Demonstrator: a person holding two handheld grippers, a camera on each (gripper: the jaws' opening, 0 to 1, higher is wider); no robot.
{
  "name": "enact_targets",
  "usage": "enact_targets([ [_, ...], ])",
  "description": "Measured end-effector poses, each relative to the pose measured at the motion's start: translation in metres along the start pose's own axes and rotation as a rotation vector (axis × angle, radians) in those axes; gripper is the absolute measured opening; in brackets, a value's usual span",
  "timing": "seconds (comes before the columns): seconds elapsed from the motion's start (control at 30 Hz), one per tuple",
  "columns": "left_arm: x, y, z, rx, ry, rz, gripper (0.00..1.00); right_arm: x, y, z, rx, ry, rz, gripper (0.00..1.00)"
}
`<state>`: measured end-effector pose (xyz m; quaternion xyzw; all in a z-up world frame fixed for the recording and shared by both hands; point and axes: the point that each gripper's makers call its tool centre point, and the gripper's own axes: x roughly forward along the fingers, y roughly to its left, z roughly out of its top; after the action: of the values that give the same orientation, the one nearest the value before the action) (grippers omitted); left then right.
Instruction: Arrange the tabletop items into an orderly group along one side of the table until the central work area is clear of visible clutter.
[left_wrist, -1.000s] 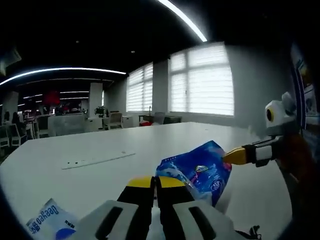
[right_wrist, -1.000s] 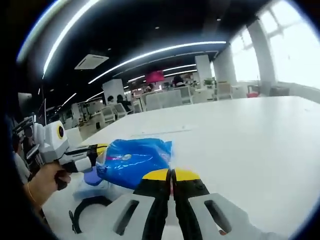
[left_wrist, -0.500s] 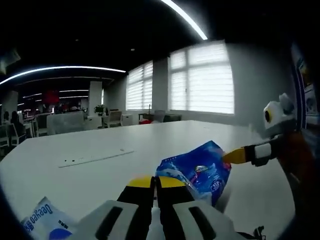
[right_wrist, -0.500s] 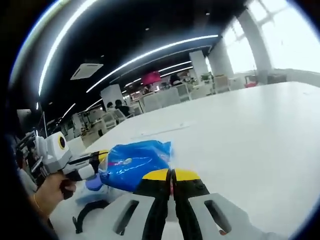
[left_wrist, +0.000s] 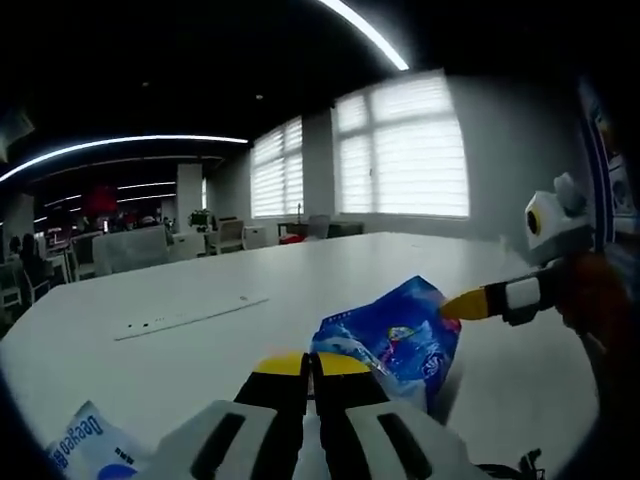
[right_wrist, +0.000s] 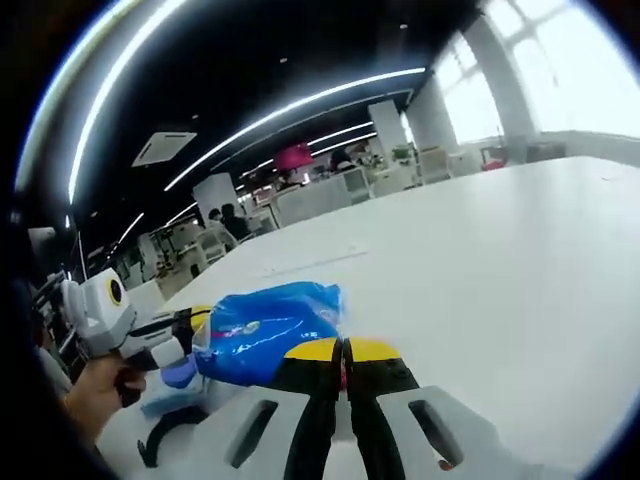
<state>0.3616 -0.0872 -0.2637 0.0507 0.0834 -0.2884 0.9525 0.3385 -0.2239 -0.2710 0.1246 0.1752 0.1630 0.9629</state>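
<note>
Left tool (left_wrist: 312, 362) and right tool (right_wrist: 343, 352) each clamped on blue pouch (left_wrist: 395, 338), held above white table (left_wrist: 200, 350), white packet (left_wrist: 85, 445) nearby

Dim ceiling, bright strip lights (left_wrist: 365, 35); windows (left_wrist: 405, 155) blown out; strong fisheye bending at edges.
</note>
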Motion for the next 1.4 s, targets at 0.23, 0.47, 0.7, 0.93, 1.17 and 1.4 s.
enact_targets([
  [0.23, 0.004, -0.001, -0.009, 0.038, 0.027, 0.003, 0.0, 0.002, -0.003, -0.01, -0.04, 0.027, 0.0, 0.0],
  [0.47, 0.009, -0.001, -0.022, 0.053, 0.067, 0.013, 0.01, 0.005, -0.006, -0.018, -0.028, 0.049, -0.002, 0.0],
  [0.7, 0.012, 0.0, -0.027, 0.046, 0.086, 0.017, 0.01, 0.007, -0.01, -0.027, -0.002, 0.065, 0.006, 0.0],
  [0.93, 0.009, -0.002, -0.027, 0.025, 0.097, 0.012, 0.02, 0.008, -0.011, -0.03, -0.002, 0.073, 0.002, 0.0],
  [1.17, 0.008, -0.001, -0.029, 0.0, 0.109, 0.012, 0.03, 0.007, -0.008, -0.032, -0.048, 0.088, -0.031, 0.0],
  [1.4, 0.004, 0.0, -0.032, -0.018, 0.128, 0.019, 0.06, 0.007, -0.009, -0.033, -0.079, 0.081, -0.041, 0.01],
])
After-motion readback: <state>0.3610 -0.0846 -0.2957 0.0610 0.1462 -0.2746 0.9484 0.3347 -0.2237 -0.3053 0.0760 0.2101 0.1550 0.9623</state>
